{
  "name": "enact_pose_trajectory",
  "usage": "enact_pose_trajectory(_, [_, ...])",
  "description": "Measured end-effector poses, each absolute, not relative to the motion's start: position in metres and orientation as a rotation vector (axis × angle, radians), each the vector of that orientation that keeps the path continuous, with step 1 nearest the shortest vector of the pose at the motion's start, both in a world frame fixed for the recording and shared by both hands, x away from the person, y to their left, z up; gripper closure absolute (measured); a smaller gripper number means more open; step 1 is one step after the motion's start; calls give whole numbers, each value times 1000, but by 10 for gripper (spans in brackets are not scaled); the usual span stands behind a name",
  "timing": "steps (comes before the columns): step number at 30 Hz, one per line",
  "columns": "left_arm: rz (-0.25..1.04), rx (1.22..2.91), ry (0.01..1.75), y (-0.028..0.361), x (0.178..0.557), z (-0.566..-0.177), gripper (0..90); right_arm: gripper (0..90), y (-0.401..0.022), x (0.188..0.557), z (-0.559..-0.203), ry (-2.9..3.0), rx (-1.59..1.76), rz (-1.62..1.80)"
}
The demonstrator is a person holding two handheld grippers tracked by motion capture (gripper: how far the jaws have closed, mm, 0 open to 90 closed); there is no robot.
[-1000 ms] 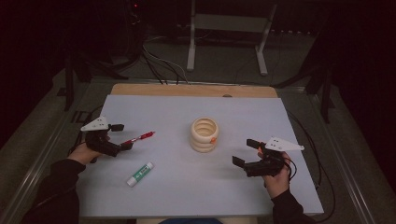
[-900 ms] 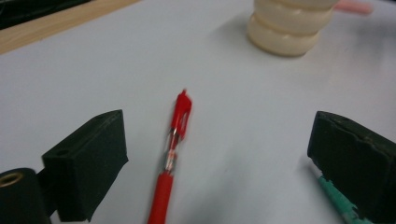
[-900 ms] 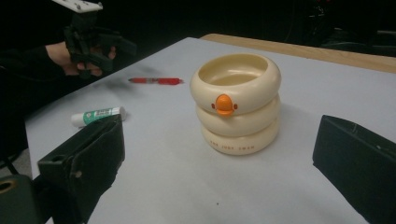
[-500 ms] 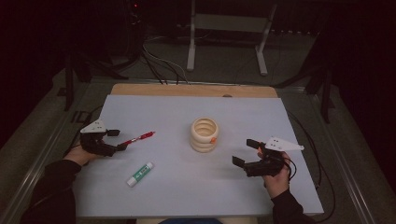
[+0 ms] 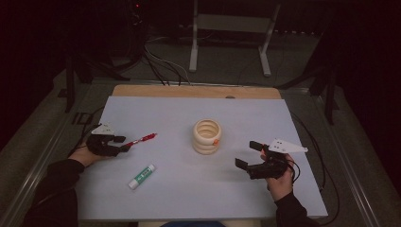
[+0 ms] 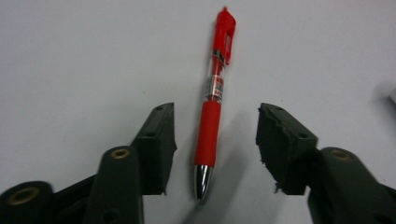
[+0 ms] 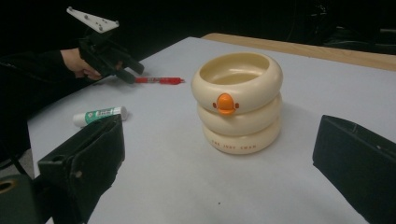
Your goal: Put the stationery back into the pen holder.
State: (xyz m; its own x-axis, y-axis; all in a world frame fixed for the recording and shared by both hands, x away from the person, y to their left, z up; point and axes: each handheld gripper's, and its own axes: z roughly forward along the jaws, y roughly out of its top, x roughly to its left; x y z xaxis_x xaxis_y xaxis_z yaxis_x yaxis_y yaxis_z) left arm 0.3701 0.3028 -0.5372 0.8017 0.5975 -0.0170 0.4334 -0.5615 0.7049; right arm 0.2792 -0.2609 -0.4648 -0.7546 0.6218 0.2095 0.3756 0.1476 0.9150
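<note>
We see the left gripper [image 5: 124, 144] low over the table [image 5: 246, 118], its jaws just closing, apart and clear of the red pen [image 6: 212, 100] lying flat between them, silver tip toward the gripper. The right gripper [image 5: 248, 154] rests with jaws wide apart, aimed at the cream ringed cup [image 5: 207, 136] at mid-table. A glue stick [image 5: 142, 176] lies near the pen.
</note>
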Motion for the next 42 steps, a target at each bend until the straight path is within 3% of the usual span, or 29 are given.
enact_pose_trajectory(9, [297, 2303, 714, 298, 375, -540, 668, 20, -261, 279, -465, 2206, 981, 1650])
enact_pose_trajectory(17, [284, 2333, 685, 294, 376, -540, 718, 20, -262, 279, -465, 2202, 989, 1661])
enact_pose_trajectory(22, [305, 2357, 661, 290, 374, -539, 796, 20, -261, 279, -465, 2205, 987, 1656])
enact_pose_trajectory(37, [262, 2317, 715, 288, 374, -538, 816, 46, -260, 276, -463, 2190, 953, 1673])
enact_pose_trajectory(42, [256, 2307, 709, 284, 374, -531, 817, 15, -261, 273, -460, 2116, 874, 1654])
